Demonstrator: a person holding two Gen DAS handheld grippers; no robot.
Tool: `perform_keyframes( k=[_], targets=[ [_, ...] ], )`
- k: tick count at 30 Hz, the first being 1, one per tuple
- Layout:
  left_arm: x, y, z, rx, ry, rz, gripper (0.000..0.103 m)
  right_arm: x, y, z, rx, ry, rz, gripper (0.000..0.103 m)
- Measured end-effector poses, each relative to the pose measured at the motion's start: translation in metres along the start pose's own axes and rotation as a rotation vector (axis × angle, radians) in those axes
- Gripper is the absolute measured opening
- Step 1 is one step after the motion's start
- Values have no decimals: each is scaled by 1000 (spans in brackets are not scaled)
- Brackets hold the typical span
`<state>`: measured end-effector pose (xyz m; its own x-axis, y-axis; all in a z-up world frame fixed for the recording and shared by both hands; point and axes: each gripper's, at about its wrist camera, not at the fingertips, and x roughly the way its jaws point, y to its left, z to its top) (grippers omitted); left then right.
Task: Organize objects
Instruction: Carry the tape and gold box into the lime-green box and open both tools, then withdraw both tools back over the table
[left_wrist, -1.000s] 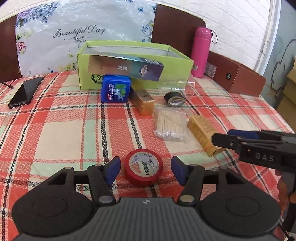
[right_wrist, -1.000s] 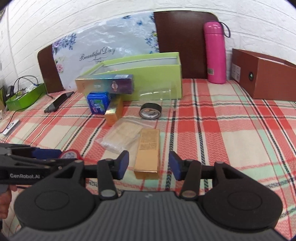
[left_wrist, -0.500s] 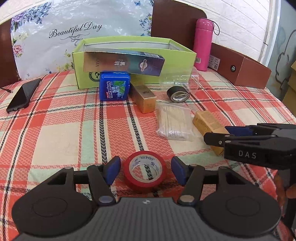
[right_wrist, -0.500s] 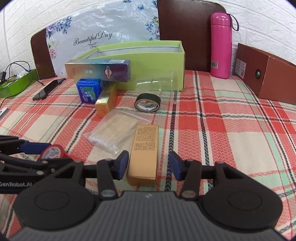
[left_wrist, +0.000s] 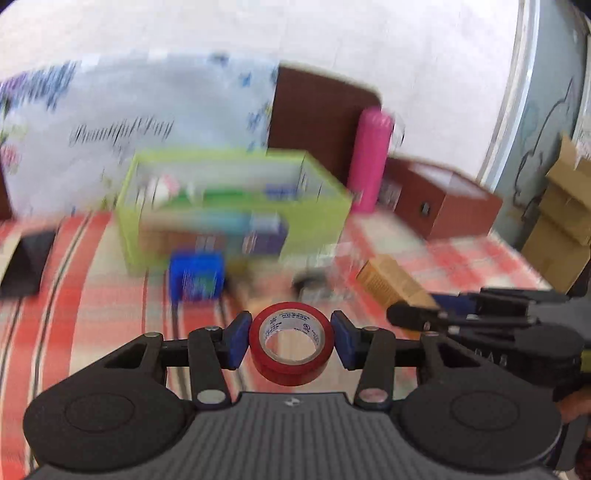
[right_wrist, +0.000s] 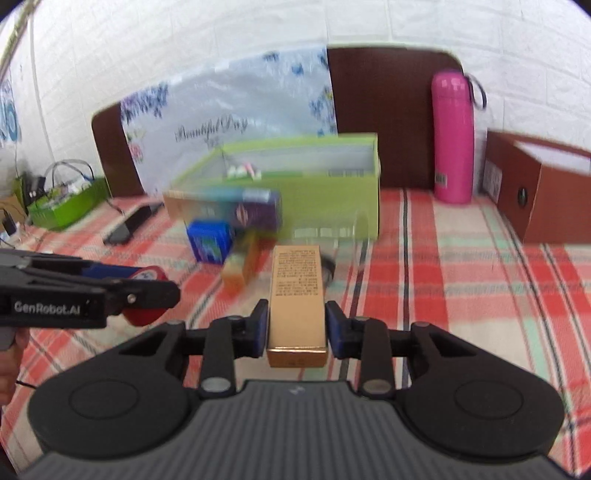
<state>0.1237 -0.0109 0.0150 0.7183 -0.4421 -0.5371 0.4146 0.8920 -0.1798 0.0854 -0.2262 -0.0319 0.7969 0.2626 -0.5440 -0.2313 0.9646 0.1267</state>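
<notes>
Two claws work over a plaid tabletop (right_wrist: 461, 266), each closing on its own load. Largest on the cloth is a green box (right_wrist: 332, 192), open-topped, at about 12 o'clock from both cameras, with a few small items blurred inside. A brown box (right_wrist: 546, 199) sits at 2 o'clock in the right view, and a pink flask (right_wrist: 453, 136) stands upright between the two boxes. A long foil carton (right_wrist: 229, 208) leans on the green box's front; a blue tin (right_wrist: 209, 243) lies just before it.

Right claw (right_wrist: 296, 328): its blue pads (right_wrist: 258, 328) press both sides of a tan carton (right_wrist: 296, 295), which points toward 12 o'clock and hangs clear of the cloth. Left claw (left_wrist: 291, 339): its pads (left_wrist: 236, 339) pinch a red tape roll (left_wrist: 291, 341) at 9 and 3 o'clock, hole facing the camera, the roll lifted off the cloth. The far scene is too blurred for finer detail.
</notes>
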Motion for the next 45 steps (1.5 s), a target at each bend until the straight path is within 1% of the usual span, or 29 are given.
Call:
perform_keyframes(
  k=[4,8,11,13,16,19,24,25,26,27,28,30,32,33,34,36,37,38,39,41,45],
  targets=[
    [9,2,43,-22,-56,-12,49,2,-5,38,-17,-62,13,31],
    [36,9,80,-51,-71,28,49,20,-8,72,-41,-106,-8,31],
    [63,15,106,-100,-69,39,49,45,-11,91,-72,-112,-54,31],
    [80,18,121,-123,-62,55,49,66,-14,100,-68,-94,-78,31],
    [108,20,134,-107,-43,69,49,94,-21,109,-54,-77,-80,31],
    [133,25,141,-116,-10,77,49,119,-25,115,-59,-64,-91,31],
    [158,36,143,-137,3,73,49,153,-26,118,-102,-44,-106,32],
    [161,37,141,-136,-7,83,59,160,-26,117,-115,-42,-106,33],
    [164,39,139,-132,-10,94,78,167,-26,115,-126,-43,-111,37],
    [167,41,137,-127,-7,117,83,171,-26,113,-137,-39,-119,54],
    [167,43,135,-125,-7,141,84,174,-25,110,-151,-37,-128,65],
    [165,49,131,-125,6,163,84,171,-23,104,-185,-44,-120,66],
    [157,51,130,-126,2,159,84,161,-22,101,-212,-64,-128,72],
    [150,49,130,-124,-10,154,84,155,-21,100,-216,-78,-145,81],
    [141,49,129,-121,-27,147,84,147,-21,99,-210,-96,-161,86],
    [125,46,127,-117,-40,161,84,127,-23,98,-177,-136,-167,91],
    [117,43,126,-112,-40,169,84,116,-24,97,-157,-152,-157,97],
    [109,40,123,-108,-40,180,84,107,-24,97,-139,-165,-147,99],
    [102,35,120,-104,-32,205,84,97,-25,95,-126,-177,-141,102],
    [86,27,111,-95,-28,232,84,80,-22,89,-109,-185,-143,102],
    [58,19,89,-105,-28,214,84,51,-19,72,-75,-188,-137,103]
  ],
)
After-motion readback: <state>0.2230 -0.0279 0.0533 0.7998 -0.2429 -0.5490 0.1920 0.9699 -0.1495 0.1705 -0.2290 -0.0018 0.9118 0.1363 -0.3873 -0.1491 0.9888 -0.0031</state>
